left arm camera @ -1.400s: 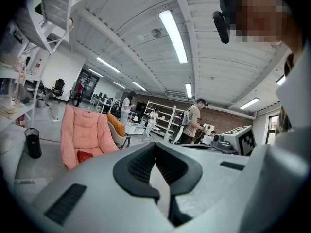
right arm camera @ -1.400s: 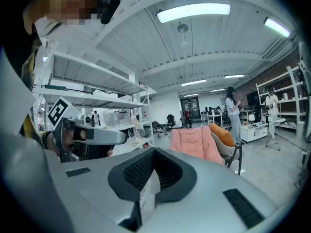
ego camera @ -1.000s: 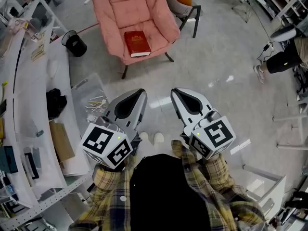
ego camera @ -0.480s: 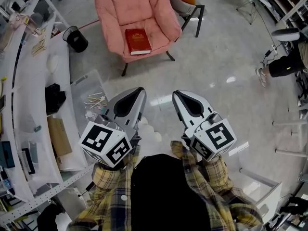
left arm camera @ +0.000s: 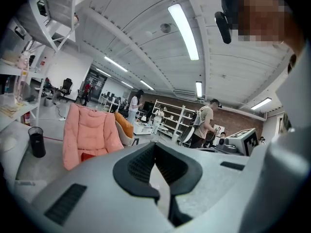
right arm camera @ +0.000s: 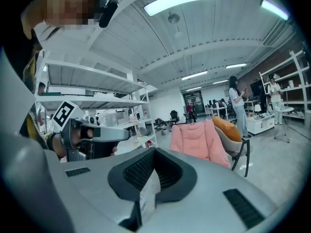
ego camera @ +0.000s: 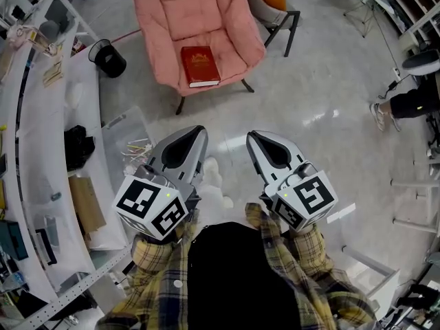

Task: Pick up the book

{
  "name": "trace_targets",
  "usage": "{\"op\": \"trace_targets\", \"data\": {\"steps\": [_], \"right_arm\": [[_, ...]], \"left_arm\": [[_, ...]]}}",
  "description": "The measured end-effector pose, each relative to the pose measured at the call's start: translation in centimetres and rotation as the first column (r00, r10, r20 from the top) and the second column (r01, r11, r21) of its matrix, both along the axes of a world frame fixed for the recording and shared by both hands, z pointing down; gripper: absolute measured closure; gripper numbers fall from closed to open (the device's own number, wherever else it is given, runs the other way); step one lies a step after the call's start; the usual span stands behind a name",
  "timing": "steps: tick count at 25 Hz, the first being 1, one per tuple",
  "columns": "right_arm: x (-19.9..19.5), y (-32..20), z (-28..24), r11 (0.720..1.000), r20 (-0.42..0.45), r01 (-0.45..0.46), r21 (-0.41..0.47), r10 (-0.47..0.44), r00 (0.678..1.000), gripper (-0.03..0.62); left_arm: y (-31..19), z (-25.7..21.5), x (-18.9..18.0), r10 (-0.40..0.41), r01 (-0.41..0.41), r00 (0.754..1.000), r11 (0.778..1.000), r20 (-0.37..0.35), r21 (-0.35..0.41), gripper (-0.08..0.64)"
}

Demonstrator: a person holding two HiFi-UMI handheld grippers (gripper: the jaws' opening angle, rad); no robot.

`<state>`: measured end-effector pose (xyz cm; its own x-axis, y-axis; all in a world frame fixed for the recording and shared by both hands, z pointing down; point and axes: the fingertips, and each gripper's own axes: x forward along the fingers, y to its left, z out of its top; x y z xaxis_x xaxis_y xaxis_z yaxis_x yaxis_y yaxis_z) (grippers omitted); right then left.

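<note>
The book [ego camera: 200,65] lay untouched on the pink chair [ego camera: 230,19] seat, far ahead and well apart from the left gripper [ego camera: 194,133] and right gripper [ego camera: 257,140], both jaws pressed together on nothing, so approach and grab were all left.

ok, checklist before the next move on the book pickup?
1. Book located: ok. Red book lies flat on the pink armchair seat, nothing on it.
2. Left hand-held gripper free: ok, jaws together, nothing held.
3. Right hand-held gripper free: ok, same.
4. Jaws opened for a grasp: not ok, both shut.
5. Book within reach: not ok. Both grippers sit close to the body, with floor between them and the chair.
</note>
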<state>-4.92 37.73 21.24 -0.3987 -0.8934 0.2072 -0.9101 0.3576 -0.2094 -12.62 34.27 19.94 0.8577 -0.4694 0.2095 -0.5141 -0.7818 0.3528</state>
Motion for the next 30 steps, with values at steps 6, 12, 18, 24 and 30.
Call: {"op": "trace_targets", "data": {"steps": [6,12,18,24,30], "right_arm": [[1.2,-6.9,-0.2,1.000,0.003,-0.002,-0.002,0.002,1.000,0.575],[1.2,-13.3,0.0,1.000,-0.022,-0.008,-0.007,0.008,1.000,0.575],[1.1,-17.1,-0.1,1.000,-0.034,-0.024,-0.010,0.024,0.999,0.575],[1.2,-19.1,0.5,0.999,-0.034,-0.023,-0.039,0.022,0.999,0.575],[2.8,-20.8,1.3,0.998,-0.031,-0.011,-0.061,0.010,0.999,0.575]], "left_arm": [[-6.8,-0.4,1.2,0.014,-0.014,1.000,1.000,-0.002,0.004,0.555],[-13.2,-0.1,1.3,0.030,-0.030,0.999,1.000,-0.010,-0.003,0.555],[-17.1,-0.5,1.6,0.060,-0.060,0.998,0.998,-0.020,0.007,0.555],[-19.2,0.1,1.5,0.060,-0.060,0.998,0.998,-0.024,-0.020,0.555],[-21.5,0.7,2.9,0.041,-0.042,0.999,0.999,-0.023,-0.030,0.555]]}}
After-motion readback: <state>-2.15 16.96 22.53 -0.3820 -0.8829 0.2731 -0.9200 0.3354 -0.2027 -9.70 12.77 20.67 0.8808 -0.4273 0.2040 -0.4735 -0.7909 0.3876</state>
